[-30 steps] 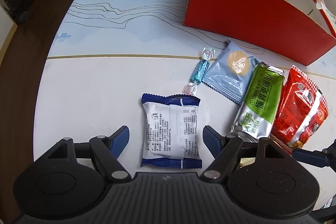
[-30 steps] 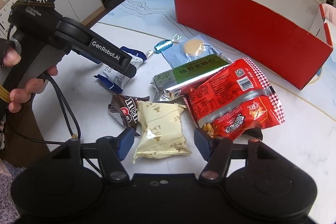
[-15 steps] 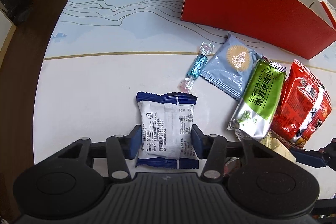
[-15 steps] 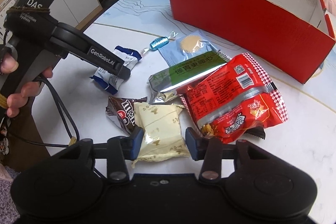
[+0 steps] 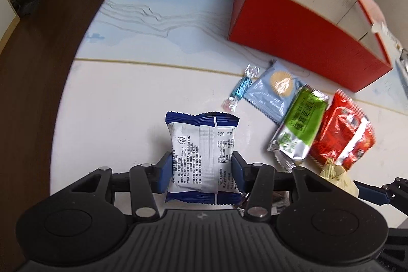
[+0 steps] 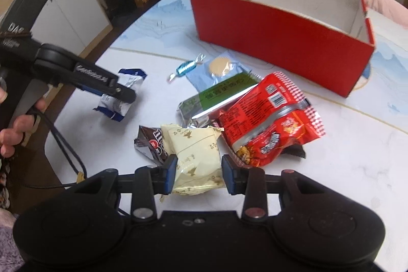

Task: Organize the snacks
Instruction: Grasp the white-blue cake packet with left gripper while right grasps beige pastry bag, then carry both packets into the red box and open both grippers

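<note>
With the left tongs clamped on the blue-white packet and the right tongs on the cream packet, lift each straight up, then carry them over the near wall of the red box before releasing.

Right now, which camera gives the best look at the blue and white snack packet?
The left wrist view. The blue and white snack packet sits centred and close between the left gripper fingers, its printed back readable. The right wrist view shows the same packet only small, at the side, partly hidden behind that gripper.
</note>
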`<action>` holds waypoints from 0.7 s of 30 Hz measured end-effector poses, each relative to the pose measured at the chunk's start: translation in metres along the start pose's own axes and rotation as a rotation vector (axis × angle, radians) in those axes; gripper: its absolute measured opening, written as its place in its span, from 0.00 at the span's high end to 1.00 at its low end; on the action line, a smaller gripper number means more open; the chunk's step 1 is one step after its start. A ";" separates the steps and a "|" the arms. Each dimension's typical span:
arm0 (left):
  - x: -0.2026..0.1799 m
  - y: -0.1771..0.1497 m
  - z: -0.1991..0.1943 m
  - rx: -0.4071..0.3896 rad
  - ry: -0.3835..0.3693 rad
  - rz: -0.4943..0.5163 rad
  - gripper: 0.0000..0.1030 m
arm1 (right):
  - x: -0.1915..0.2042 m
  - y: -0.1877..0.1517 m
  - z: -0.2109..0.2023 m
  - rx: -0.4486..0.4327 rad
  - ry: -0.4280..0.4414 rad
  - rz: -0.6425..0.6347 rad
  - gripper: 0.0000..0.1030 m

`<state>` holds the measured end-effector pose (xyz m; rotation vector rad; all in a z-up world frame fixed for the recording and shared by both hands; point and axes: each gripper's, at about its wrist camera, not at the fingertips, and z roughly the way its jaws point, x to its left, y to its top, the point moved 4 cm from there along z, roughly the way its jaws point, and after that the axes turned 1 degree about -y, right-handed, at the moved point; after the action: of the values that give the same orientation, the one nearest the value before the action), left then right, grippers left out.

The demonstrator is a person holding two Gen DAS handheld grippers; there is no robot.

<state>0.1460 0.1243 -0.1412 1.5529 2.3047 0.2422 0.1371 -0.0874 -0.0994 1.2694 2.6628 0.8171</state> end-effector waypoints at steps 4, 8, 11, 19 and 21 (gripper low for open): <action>-0.004 -0.002 -0.025 -0.048 -0.023 0.011 0.54 | 0.001 0.002 -0.016 -0.038 -0.009 0.025 0.64; -0.011 -0.004 -0.048 -0.081 -0.053 0.029 0.54 | 0.004 0.006 -0.031 -0.079 -0.020 0.046 0.64; -0.016 -0.005 -0.064 -0.103 -0.076 0.048 0.54 | 0.005 0.009 -0.044 -0.113 -0.029 0.067 0.64; -0.036 -0.001 -0.104 -0.156 -0.118 0.116 0.54 | -0.003 0.025 -0.079 -0.202 -0.066 0.114 0.64; -0.041 0.002 -0.112 -0.170 -0.126 0.132 0.54 | -0.004 0.031 -0.086 -0.225 -0.077 0.113 0.64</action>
<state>0.1194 0.0932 -0.0288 1.5876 2.0334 0.3528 0.1364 -0.1110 -0.0106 1.3725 2.3784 1.0267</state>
